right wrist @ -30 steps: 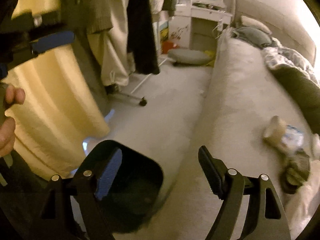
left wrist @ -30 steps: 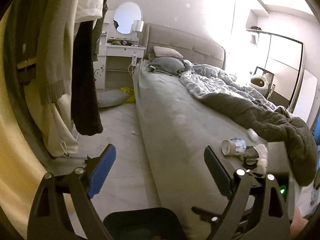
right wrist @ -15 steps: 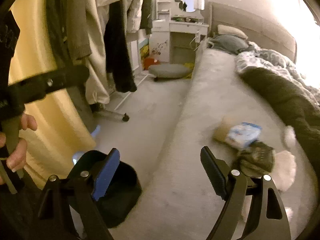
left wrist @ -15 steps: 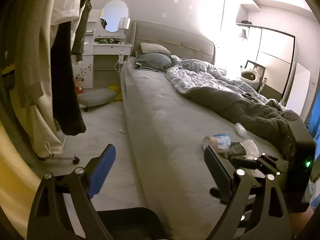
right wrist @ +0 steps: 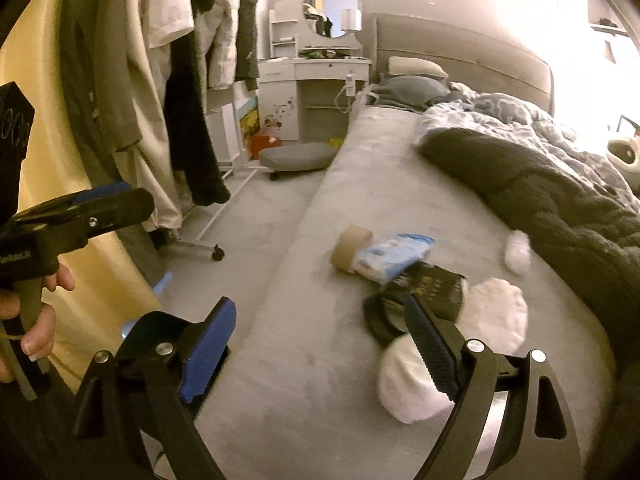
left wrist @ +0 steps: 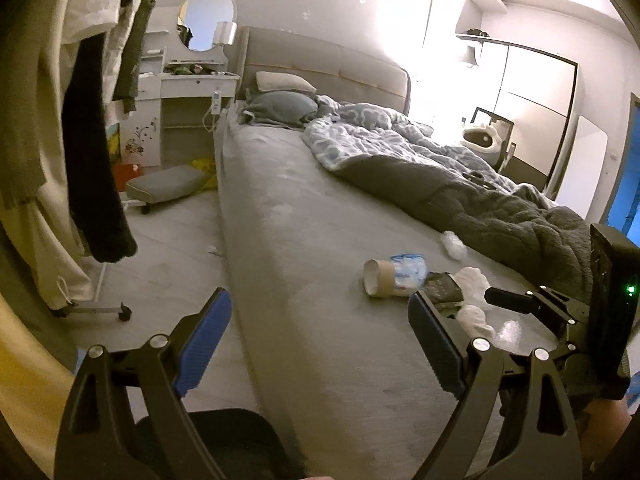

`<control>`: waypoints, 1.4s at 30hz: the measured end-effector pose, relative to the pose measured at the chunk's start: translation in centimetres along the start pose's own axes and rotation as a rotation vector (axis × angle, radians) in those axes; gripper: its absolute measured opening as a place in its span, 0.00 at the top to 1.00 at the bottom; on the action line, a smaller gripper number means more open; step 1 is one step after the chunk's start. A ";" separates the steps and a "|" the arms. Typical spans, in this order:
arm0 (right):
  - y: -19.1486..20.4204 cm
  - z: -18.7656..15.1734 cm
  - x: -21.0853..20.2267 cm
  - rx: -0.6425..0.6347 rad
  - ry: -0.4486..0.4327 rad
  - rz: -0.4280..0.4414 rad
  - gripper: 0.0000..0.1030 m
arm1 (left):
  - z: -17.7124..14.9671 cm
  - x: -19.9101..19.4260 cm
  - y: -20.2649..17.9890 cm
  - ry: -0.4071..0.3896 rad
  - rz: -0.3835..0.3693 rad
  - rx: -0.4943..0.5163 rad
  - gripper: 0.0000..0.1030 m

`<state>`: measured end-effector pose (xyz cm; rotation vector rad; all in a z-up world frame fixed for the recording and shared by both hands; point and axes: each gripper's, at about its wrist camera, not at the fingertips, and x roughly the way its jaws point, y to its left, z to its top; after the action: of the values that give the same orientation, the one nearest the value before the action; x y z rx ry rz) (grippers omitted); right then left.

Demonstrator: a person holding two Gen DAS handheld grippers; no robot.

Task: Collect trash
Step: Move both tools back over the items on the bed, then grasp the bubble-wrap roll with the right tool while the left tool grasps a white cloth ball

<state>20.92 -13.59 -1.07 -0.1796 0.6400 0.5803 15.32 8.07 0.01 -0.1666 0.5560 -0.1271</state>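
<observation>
A pile of trash lies on the grey bed (right wrist: 360,184): a cardboard roll (right wrist: 352,246), a blue-white packet (right wrist: 394,256), a dark wrapper (right wrist: 432,284), two white tissue wads (right wrist: 496,312) and a small tissue ball (right wrist: 518,250). My right gripper (right wrist: 320,320) hovers just short of the pile, its jaws opening with nothing between them. A black bin (right wrist: 148,340) stands on the floor under its left finger. My left gripper (left wrist: 316,320) is open and empty over the bed's edge, with the roll (left wrist: 378,278) and packet (left wrist: 408,274) ahead to the right.
A wheeled clothes rack (right wrist: 192,92) with hanging garments stands left of the bed. A grey cushion (right wrist: 298,156) lies on the floor by a white dressing table (right wrist: 316,80). A dark duvet (right wrist: 540,184) covers the bed's right side. A yellow curtain (right wrist: 72,128) hangs at the left.
Both views have swung from the floor and bin toward the bed. The trash pile is now nearer and more central. The right jaws stand wider.
</observation>
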 end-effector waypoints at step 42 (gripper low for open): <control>-11.8 -8.0 -0.9 0.221 0.128 -0.055 0.19 | -2.9 7.6 -10.6 0.196 -0.223 -0.006 0.12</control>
<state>22.83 -26.38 -7.01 -0.0264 0.8154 0.4434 19.35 -3.88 -4.34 -0.2235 0.7326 -0.3614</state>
